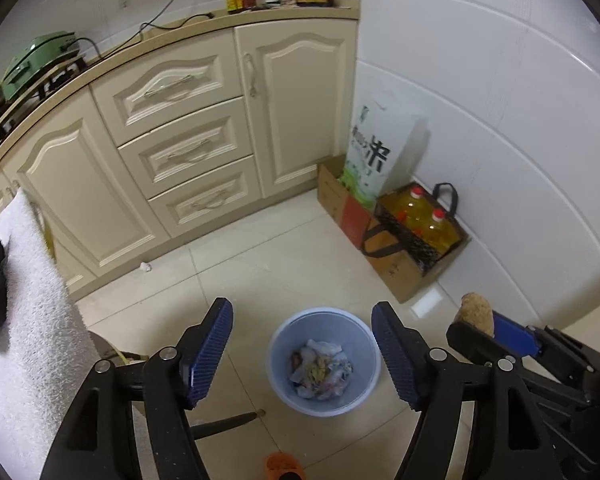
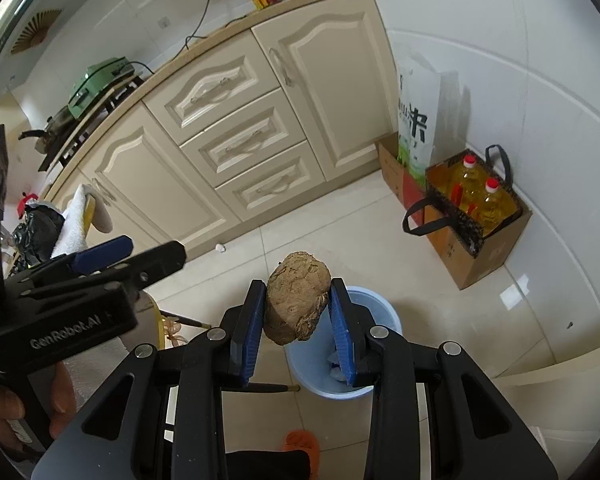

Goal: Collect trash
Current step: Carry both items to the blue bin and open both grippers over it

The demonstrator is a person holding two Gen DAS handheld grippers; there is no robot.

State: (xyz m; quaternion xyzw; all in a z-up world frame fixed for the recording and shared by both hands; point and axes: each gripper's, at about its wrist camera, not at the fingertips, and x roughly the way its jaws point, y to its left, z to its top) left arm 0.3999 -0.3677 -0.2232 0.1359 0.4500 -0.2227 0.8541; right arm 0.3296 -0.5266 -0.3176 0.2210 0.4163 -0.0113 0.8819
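A pale blue bin (image 1: 324,360) stands on the tiled floor with crumpled wrappers (image 1: 320,370) inside. My left gripper (image 1: 302,348) hangs open above it, and nothing is between its blue pads. My right gripper (image 2: 298,320) is shut on a brown, lumpy piece of trash (image 2: 296,300), held over the near rim of the bin (image 2: 376,312). The left wrist view shows that same brown lump (image 1: 476,314) in the right gripper (image 1: 484,330) at the bin's right. In the right wrist view the left gripper (image 2: 132,256) shows at the left, held by a hand (image 2: 4,412).
Cream cabinets (image 1: 172,148) with drawers run along the far side, and a small white scrap (image 1: 145,267) lies at their foot. Cardboard boxes with a rice bag (image 1: 374,152) and oil bottles (image 1: 428,220) stand by the white wall. A white towel (image 1: 24,304) hangs at left. An orange slipper (image 1: 282,466) lies near.
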